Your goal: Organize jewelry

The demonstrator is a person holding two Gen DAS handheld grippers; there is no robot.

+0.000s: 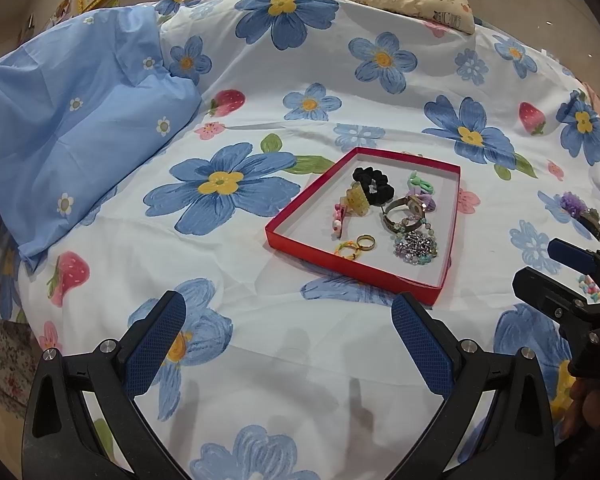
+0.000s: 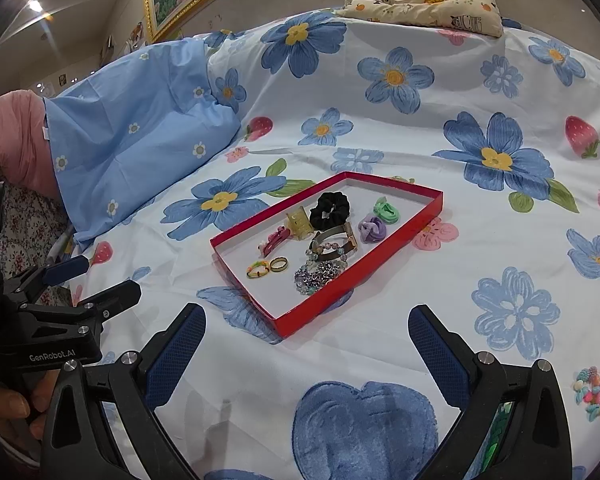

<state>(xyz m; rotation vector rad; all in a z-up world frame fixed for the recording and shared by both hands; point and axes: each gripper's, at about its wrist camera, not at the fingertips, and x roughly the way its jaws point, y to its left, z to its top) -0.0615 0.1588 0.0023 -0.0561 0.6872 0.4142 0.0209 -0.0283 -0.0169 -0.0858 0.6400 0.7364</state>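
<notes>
Both the left gripper point(image 1: 288, 344) and the right gripper point(image 2: 306, 354) hang wide apart and empty near the red tray point(image 2: 384, 266), so the next job looks like fetching the colourful bead bracelet point(image 2: 592, 394) at 4 o'clock.

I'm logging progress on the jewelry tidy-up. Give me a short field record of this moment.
surface: flowered bedsheet
container: red tray
in tray: black scrunchie, gold ring, watch, beaded bracelet
outside tray: purple flower clip, colourful bead piece
left hand-held gripper: open, empty
right hand-held gripper: open, empty

red tray point(image 2: 400, 232) – jewelry inside | right gripper point(image 2: 306, 334) – fingers point(image 2: 440, 344) spread, empty
</notes>
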